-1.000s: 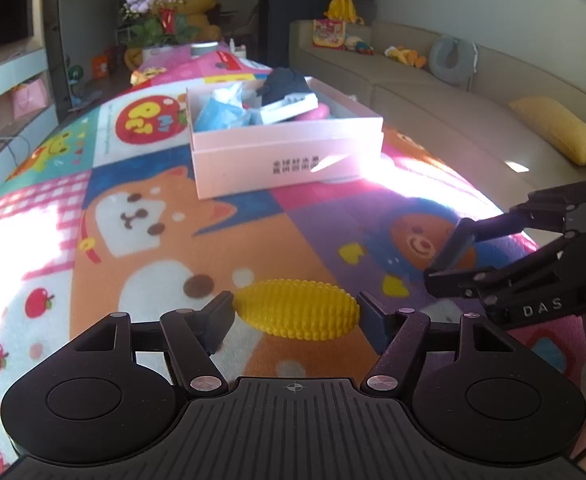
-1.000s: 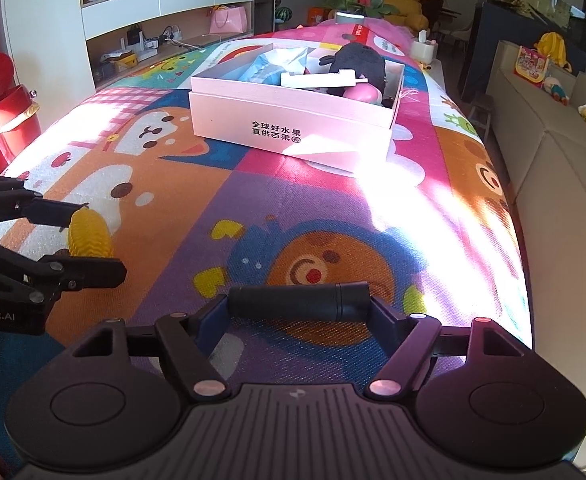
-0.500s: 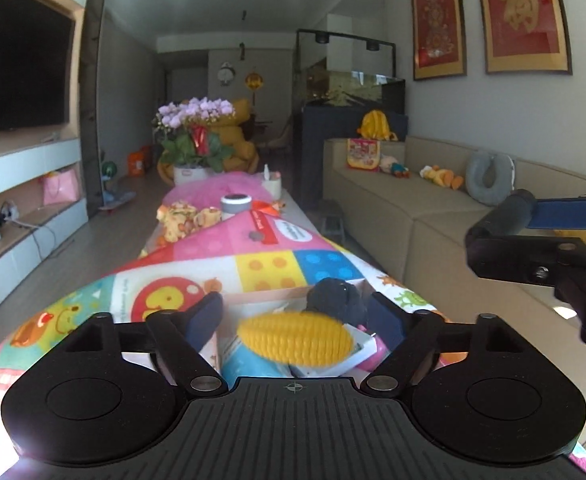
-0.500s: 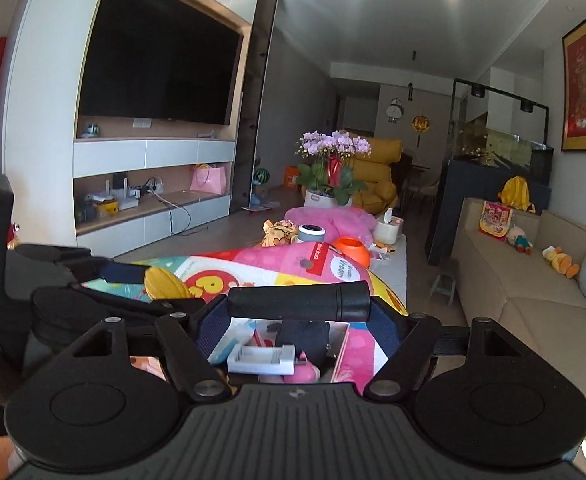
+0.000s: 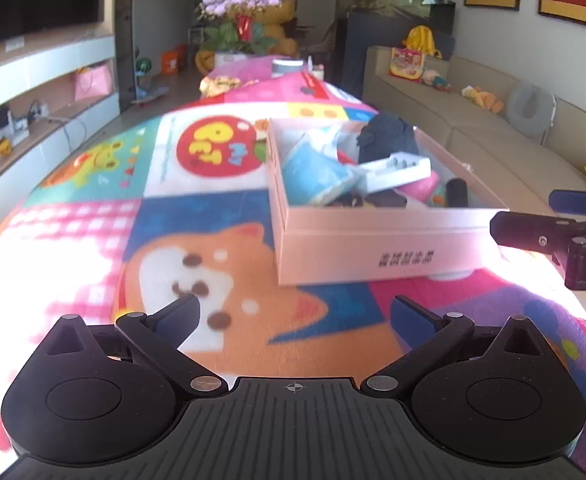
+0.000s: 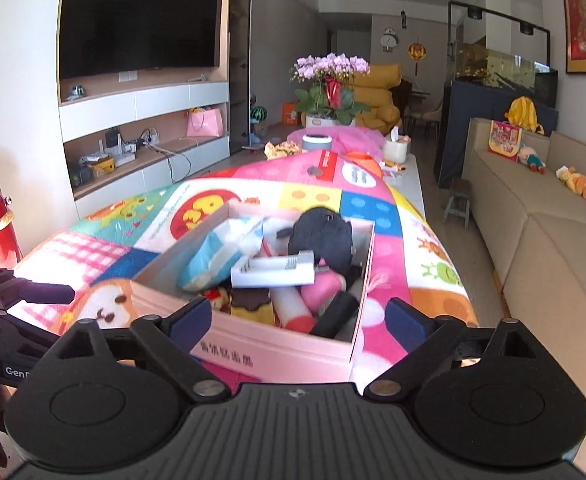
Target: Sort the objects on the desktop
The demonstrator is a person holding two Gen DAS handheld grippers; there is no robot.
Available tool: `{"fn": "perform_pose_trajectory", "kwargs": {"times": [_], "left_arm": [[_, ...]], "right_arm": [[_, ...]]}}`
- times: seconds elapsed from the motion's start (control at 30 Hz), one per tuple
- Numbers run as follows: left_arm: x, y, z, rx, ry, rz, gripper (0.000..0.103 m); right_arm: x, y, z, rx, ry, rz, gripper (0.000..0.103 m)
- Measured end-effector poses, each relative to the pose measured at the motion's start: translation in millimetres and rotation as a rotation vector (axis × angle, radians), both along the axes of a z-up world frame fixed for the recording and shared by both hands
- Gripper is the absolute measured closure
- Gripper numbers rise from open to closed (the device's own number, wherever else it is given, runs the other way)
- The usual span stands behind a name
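A pink cardboard box [image 5: 373, 248] stands on the cartoon-print table cover [image 5: 197, 216], filled with sorted things: a blue packet [image 5: 317, 176], a white charger [image 6: 273, 274], a black pouch [image 6: 321, 236] and a black cylinder [image 6: 335, 316]. It also shows in the right wrist view [image 6: 277, 354]. My left gripper [image 5: 295, 314] is open and empty, low over the cover in front of the box. My right gripper [image 6: 299, 316] is open and empty over the box's near edge. The yellow corn toy is not in view.
A beige sofa [image 6: 541, 240] runs along the right side. A TV wall with shelves [image 6: 145, 120] is on the left. Flowers [image 6: 329, 88], a tissue box [image 6: 397, 148] and small items sit at the table's far end.
Both grippers were shut, the left on the yellow corn, the right on the black cylinder, carried over the box. Now both are open and empty; the cylinder lies in the box.
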State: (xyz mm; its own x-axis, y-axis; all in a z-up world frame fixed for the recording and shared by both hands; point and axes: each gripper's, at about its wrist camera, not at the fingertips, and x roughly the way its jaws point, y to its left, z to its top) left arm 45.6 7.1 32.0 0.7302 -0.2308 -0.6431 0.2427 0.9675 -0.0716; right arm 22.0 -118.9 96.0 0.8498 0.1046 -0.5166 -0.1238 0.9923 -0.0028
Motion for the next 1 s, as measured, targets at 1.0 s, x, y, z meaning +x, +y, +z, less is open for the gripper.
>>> {"fn": "perform_pose_trajectory", "kwargs": {"times": [1.0], "left_arm": [[-27,36,-22,0.030,0.049,0.154,0.000]], "right_arm": [[-96,42,-35,0.118,0.143,0.241,0.000]]}}
